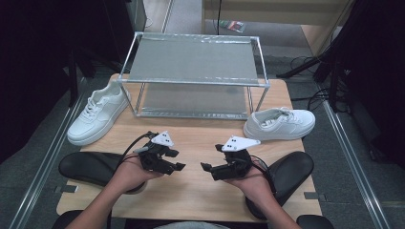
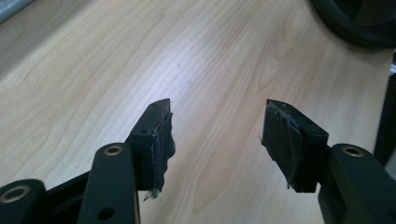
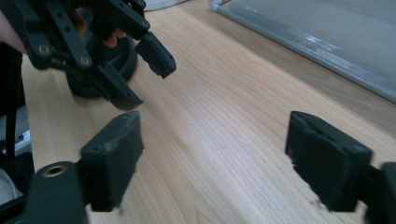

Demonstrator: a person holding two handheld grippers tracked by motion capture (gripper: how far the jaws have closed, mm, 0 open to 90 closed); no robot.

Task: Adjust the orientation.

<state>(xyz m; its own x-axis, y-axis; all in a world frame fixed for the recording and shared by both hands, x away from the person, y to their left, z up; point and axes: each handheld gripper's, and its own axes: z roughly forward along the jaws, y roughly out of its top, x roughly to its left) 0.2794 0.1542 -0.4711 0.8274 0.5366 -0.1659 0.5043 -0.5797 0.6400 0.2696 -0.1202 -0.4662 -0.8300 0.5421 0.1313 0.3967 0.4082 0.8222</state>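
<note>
a: where are the grippers seen?

b: in the high view the left gripper (image 1: 177, 160) and the right gripper (image 1: 206, 167) are held low over the near half of the wooden table (image 1: 191, 191), pointed toward each other with a bare strip of wood between them. each is carried in a hand, the left hand (image 1: 128, 175) and the right hand (image 1: 253, 183) coming in from the bottom edge.

a: how are the jaws set?

b: both pairs are spread wide. in the left gripper view nothing but table grain is seen between the two black jaws. in the right gripper view the same is seen, and the left gripper (image 3: 140, 74) is shown farther off, also spread, with nothing held.

a: and the shoes?

b: two white sneakers are laid on the table, well apart from the grippers. the left sneaker (image 1: 98, 113) is placed just beside the left end of the metal shoe rack (image 1: 193, 59), toe toward the near left corner. the right sneaker (image 1: 279, 124) is laid on its sole by the rack's right front leg, nearer the right gripper. neither is touched.

a: anything else?

b: the rack's two shelves are seen bare. a black armrest pad (image 1: 88, 167) is set at the left edge, and another black pad (image 1: 291, 171) at the right, under the forearms.
</note>
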